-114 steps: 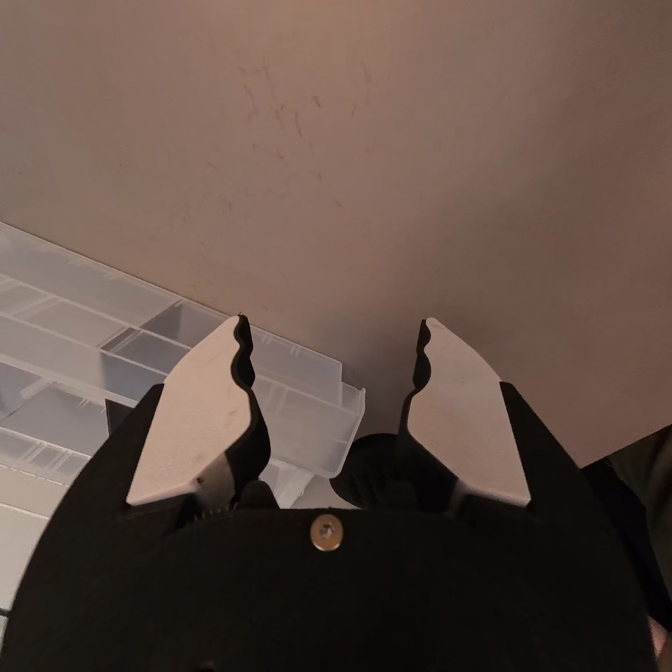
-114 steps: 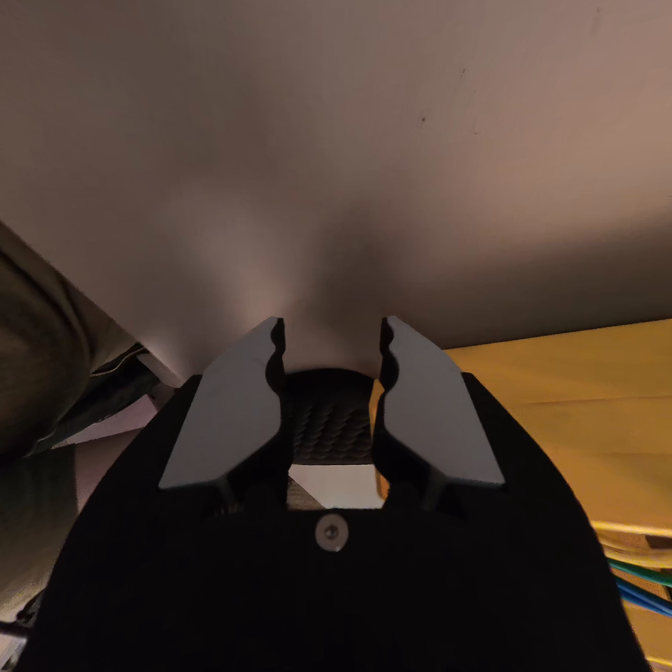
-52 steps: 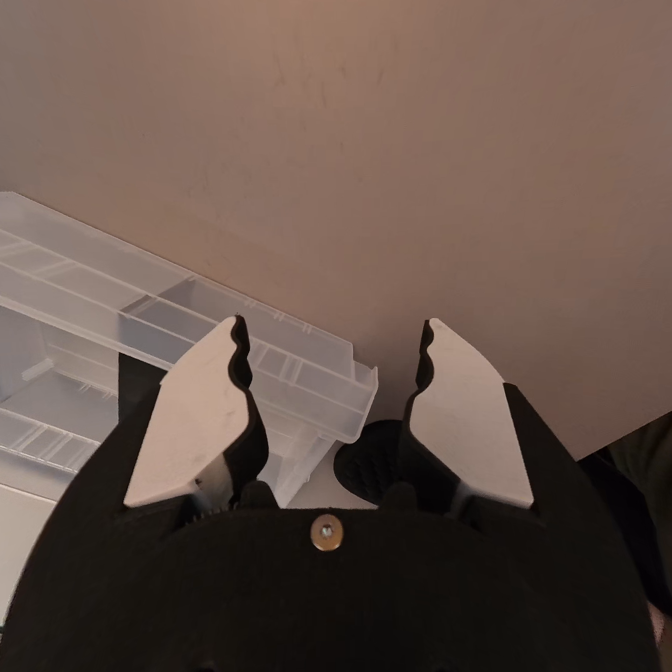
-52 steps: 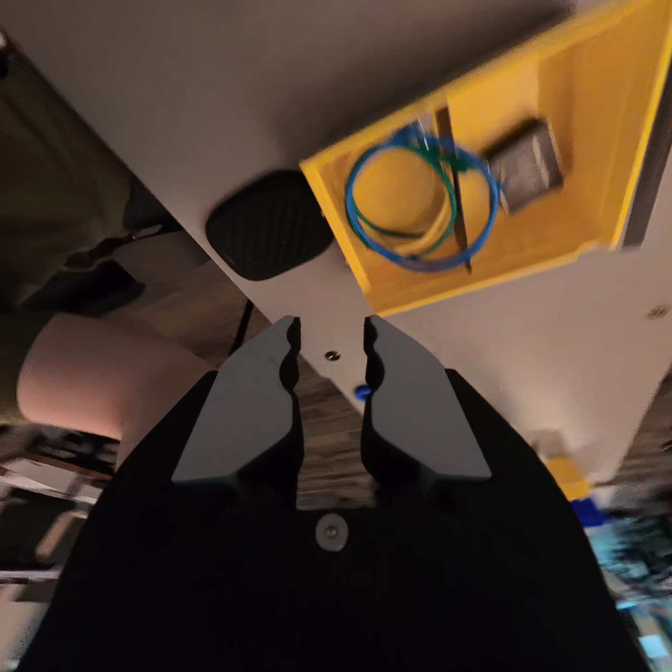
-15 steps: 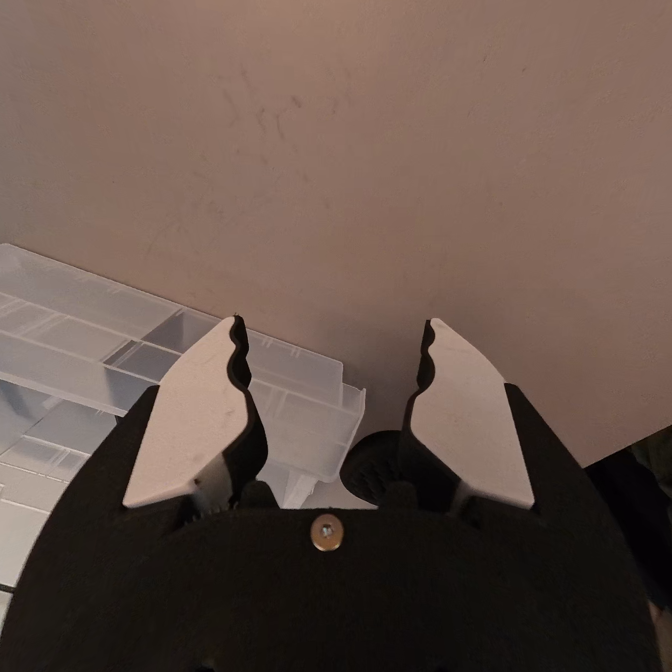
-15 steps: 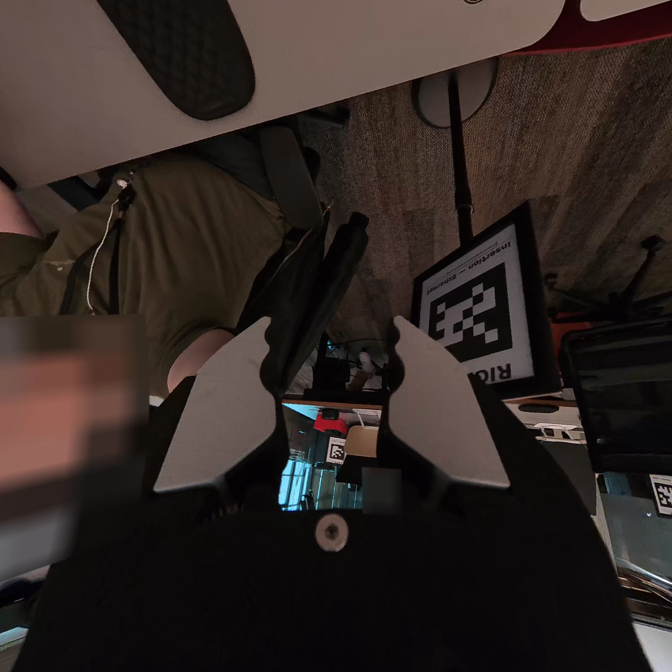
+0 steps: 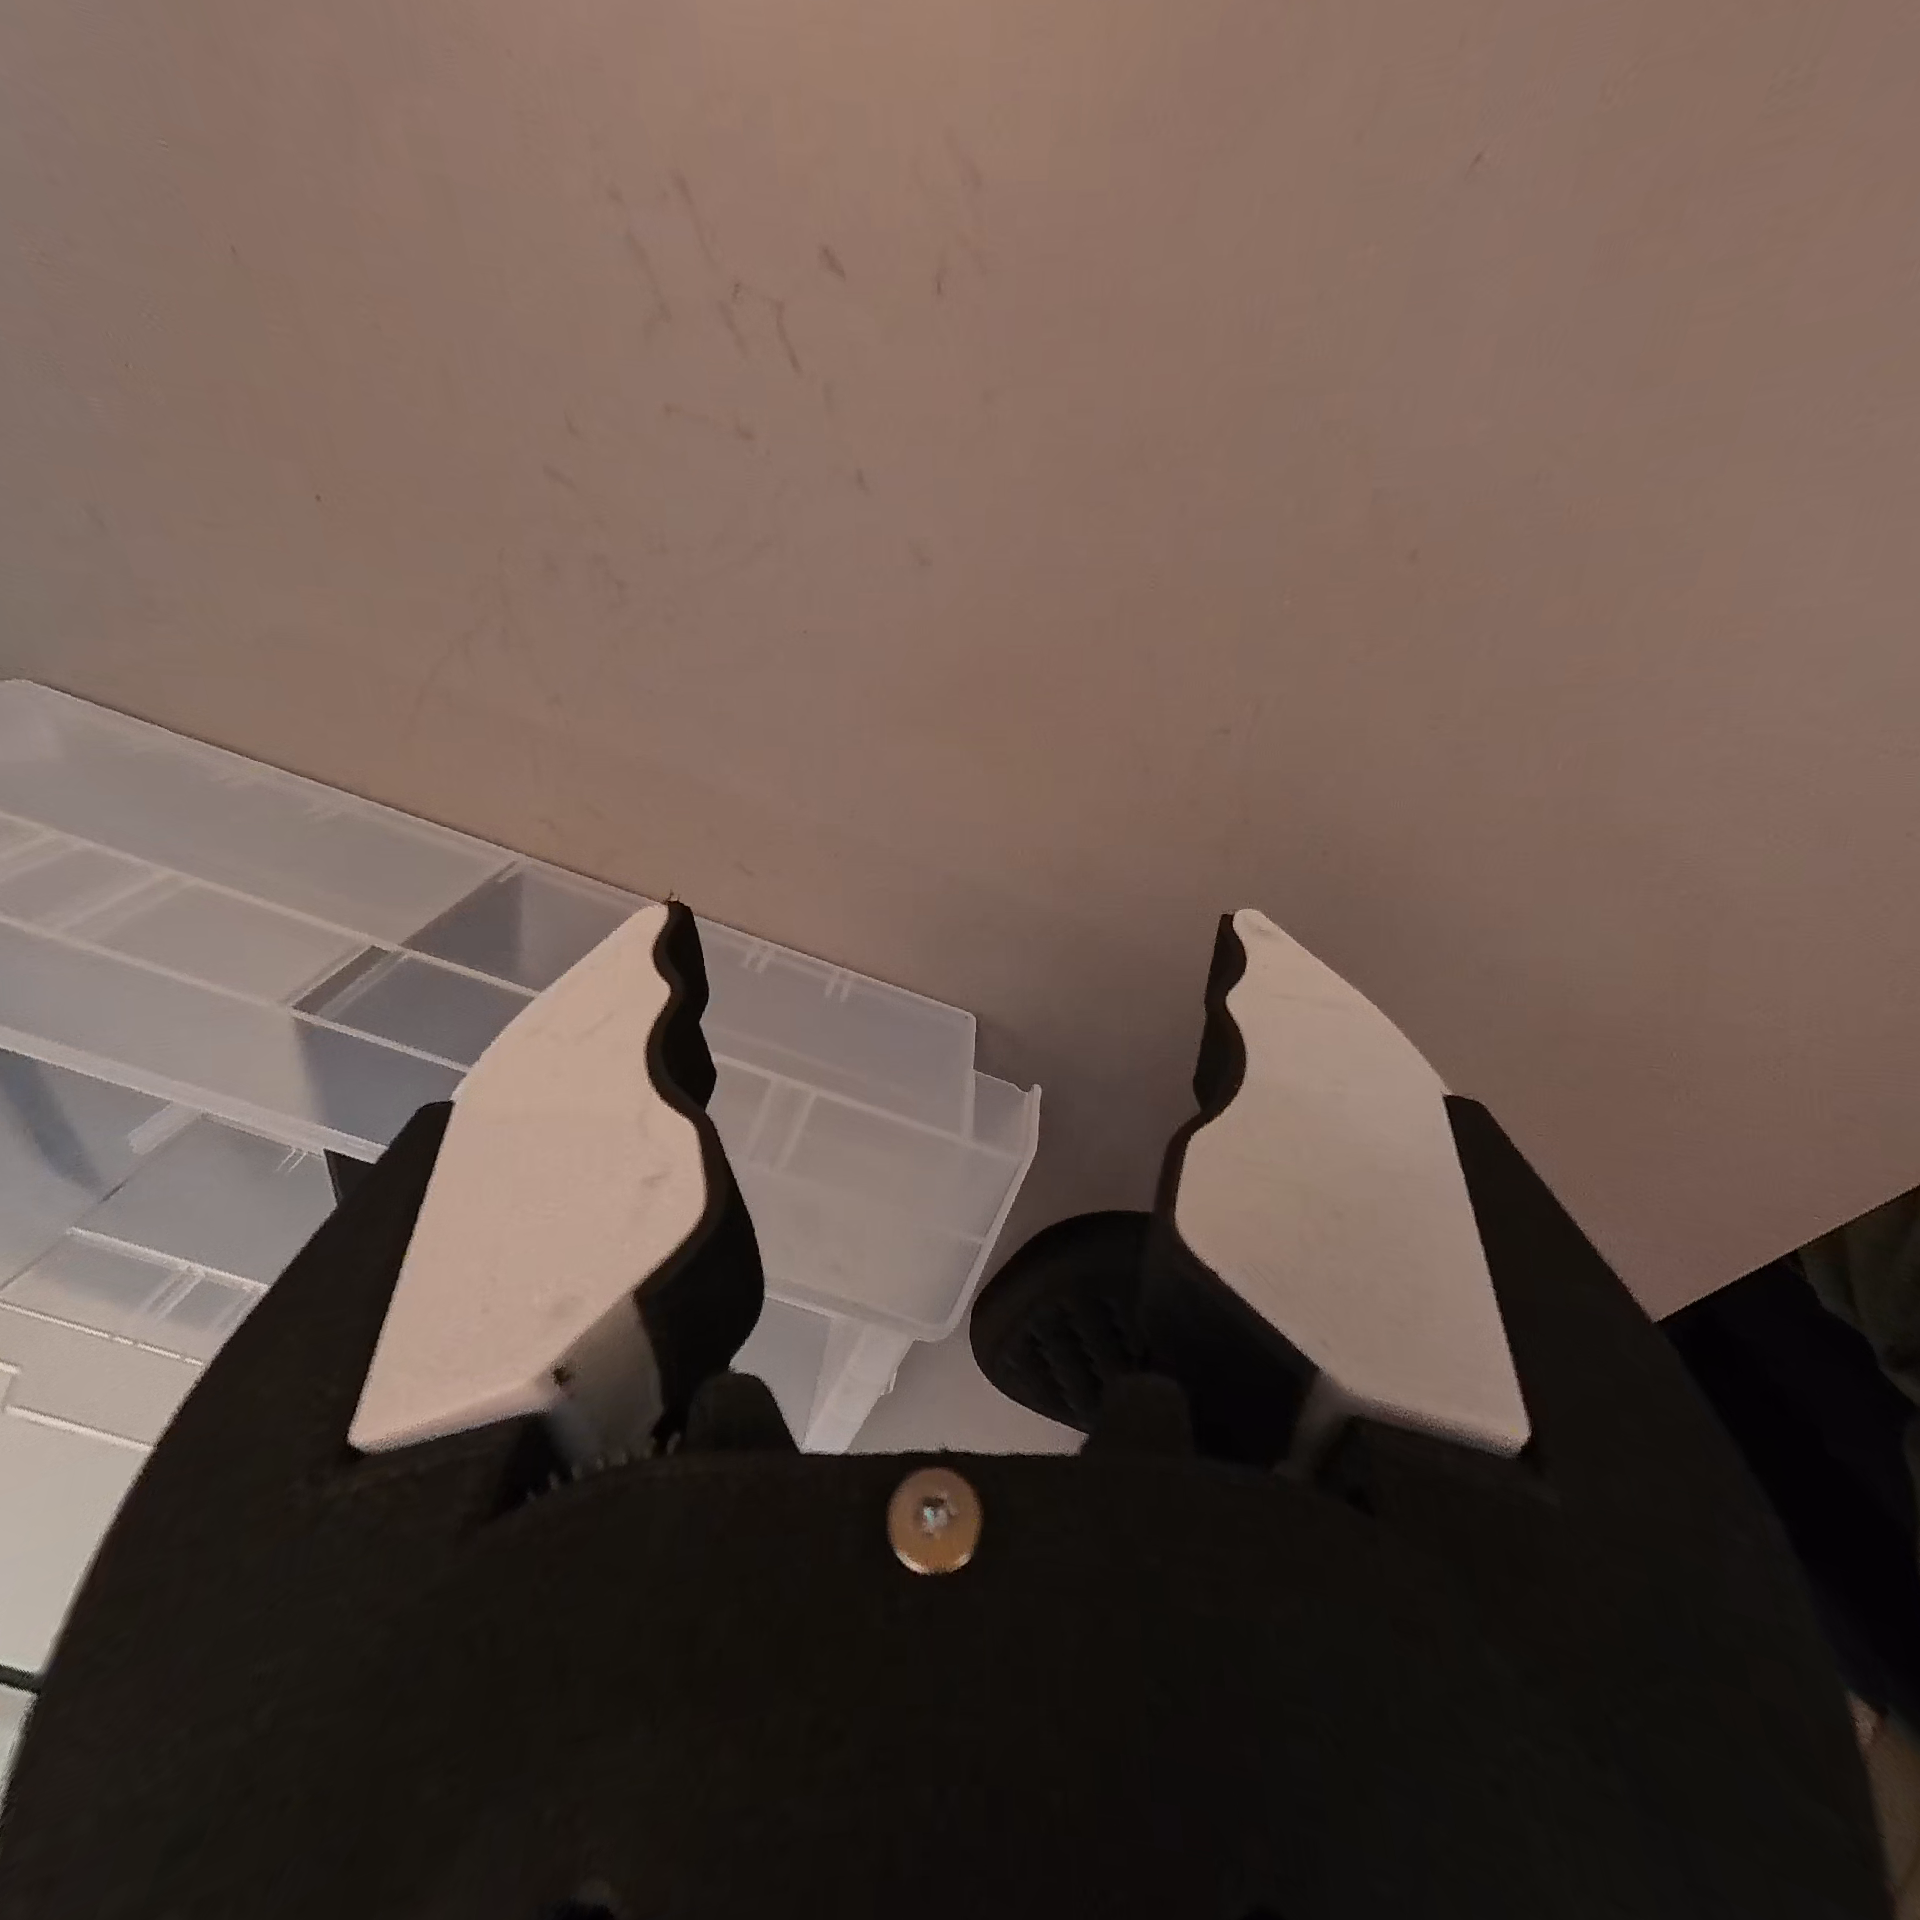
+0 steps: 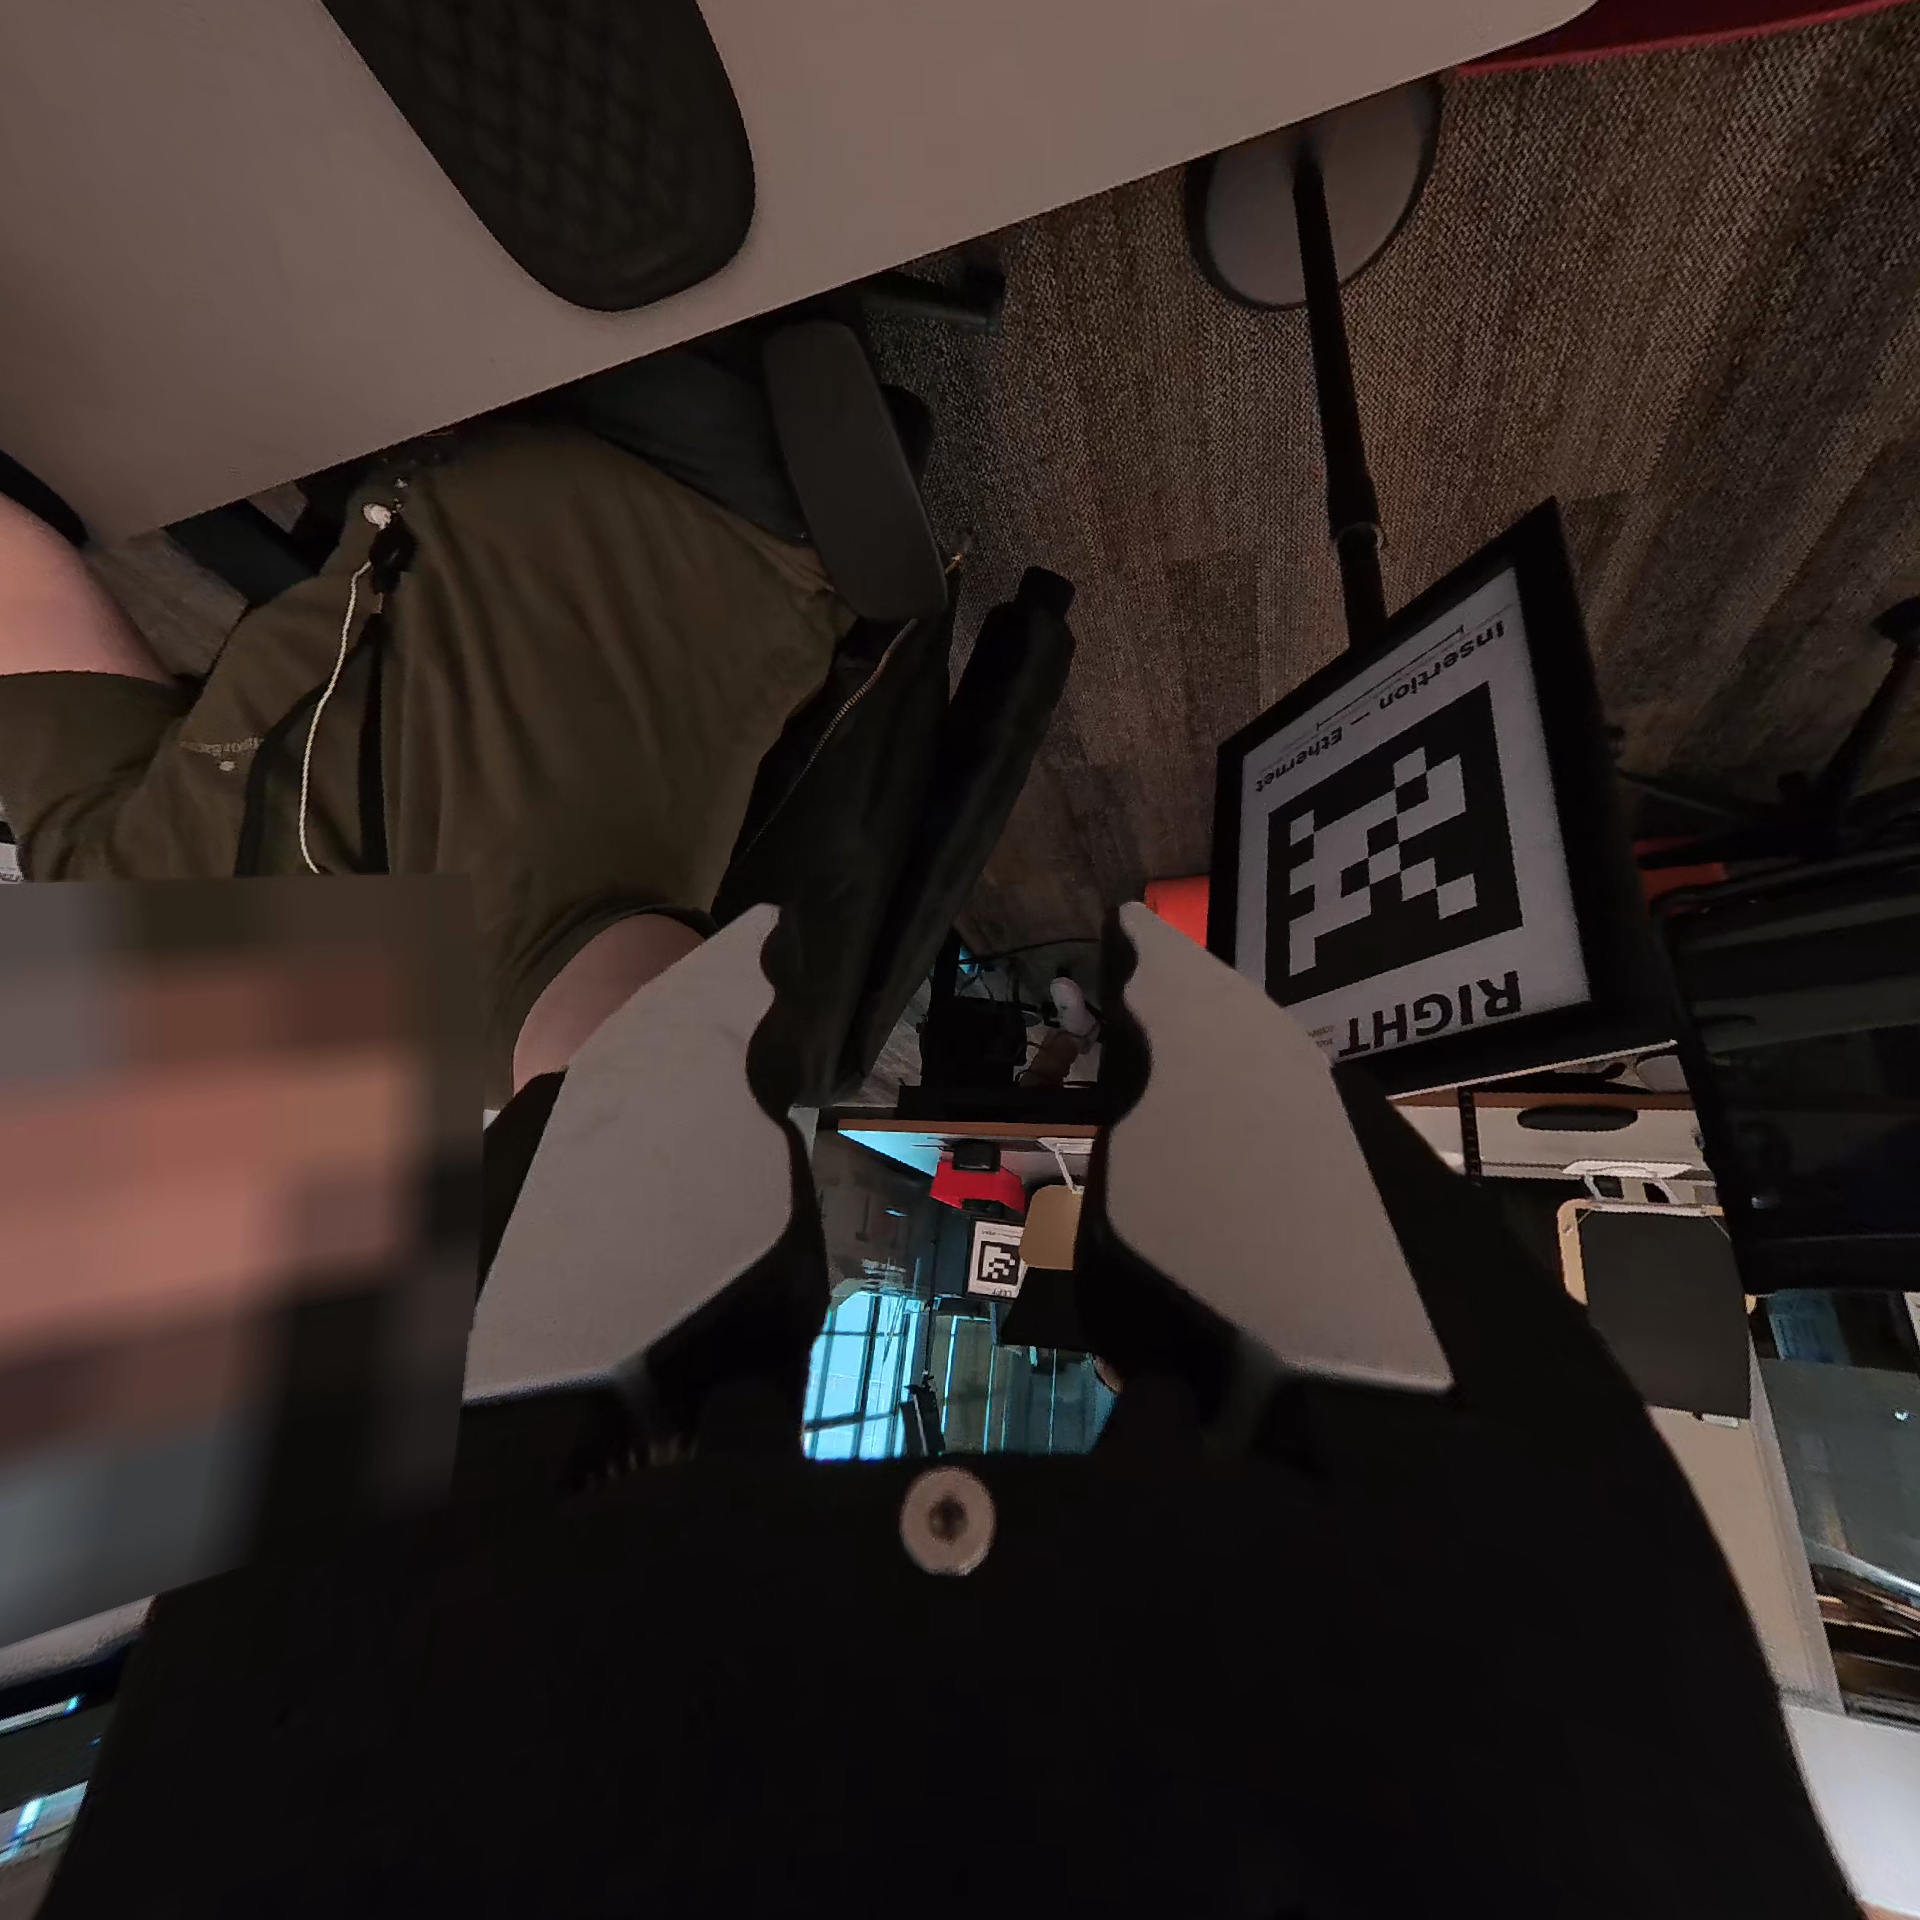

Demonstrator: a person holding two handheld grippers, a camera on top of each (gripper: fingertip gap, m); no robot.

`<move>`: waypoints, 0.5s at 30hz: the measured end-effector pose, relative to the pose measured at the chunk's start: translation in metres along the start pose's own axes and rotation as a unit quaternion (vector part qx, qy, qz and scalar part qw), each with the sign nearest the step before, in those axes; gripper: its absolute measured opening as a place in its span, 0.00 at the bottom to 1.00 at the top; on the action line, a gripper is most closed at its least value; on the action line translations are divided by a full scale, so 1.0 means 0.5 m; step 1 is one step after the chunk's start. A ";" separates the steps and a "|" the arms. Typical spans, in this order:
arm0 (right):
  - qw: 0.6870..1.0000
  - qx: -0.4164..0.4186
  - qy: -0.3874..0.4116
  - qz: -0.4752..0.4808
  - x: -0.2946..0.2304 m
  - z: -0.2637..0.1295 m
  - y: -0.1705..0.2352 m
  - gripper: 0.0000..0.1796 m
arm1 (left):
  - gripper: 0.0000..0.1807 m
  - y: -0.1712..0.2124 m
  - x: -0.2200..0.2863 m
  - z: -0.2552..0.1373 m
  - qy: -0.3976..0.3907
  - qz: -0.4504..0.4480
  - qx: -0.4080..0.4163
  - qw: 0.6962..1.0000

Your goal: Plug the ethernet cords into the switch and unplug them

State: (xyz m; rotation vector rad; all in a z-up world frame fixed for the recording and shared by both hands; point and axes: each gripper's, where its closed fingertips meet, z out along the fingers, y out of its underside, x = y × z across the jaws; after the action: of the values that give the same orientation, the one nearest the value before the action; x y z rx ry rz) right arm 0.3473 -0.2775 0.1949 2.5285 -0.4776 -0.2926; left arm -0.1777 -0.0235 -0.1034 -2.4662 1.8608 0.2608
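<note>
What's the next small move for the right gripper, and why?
Probably swing the right gripper back down toward the table. Its view is upside down and aimed off the table's edge at the carpet and a framed marker sign, with no cords or switch in view. Both it and the left gripper are open and empty, so nothing has been picked up yet.

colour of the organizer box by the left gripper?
Clear, see-through plastic box; left wrist view shows it best.

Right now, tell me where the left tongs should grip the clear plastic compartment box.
Probably the corner rim of the clear plastic compartment box, from its right: that thin flange juts out between the open left tongs, slim enough to pinch.
</note>
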 end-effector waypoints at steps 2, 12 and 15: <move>1.000 -0.002 0.000 0.002 -0.002 0.000 0.000 0.31 | 0.51 0.000 0.001 0.000 0.001 0.001 0.001 1.000; 1.000 -0.008 -0.004 -0.008 -0.016 -0.003 0.001 0.31 | 0.51 0.002 0.002 0.002 0.001 0.002 -0.005 1.000; 1.000 -0.008 -0.011 -0.006 -0.016 -0.003 0.002 0.31 | 0.51 0.002 0.003 0.002 0.002 0.002 -0.005 1.000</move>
State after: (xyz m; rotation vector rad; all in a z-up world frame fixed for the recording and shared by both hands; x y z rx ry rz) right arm 0.3403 -0.2746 0.1976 2.5150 -0.4676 -0.3278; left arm -0.1783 -0.0251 -0.1048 -2.4704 1.8717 0.2661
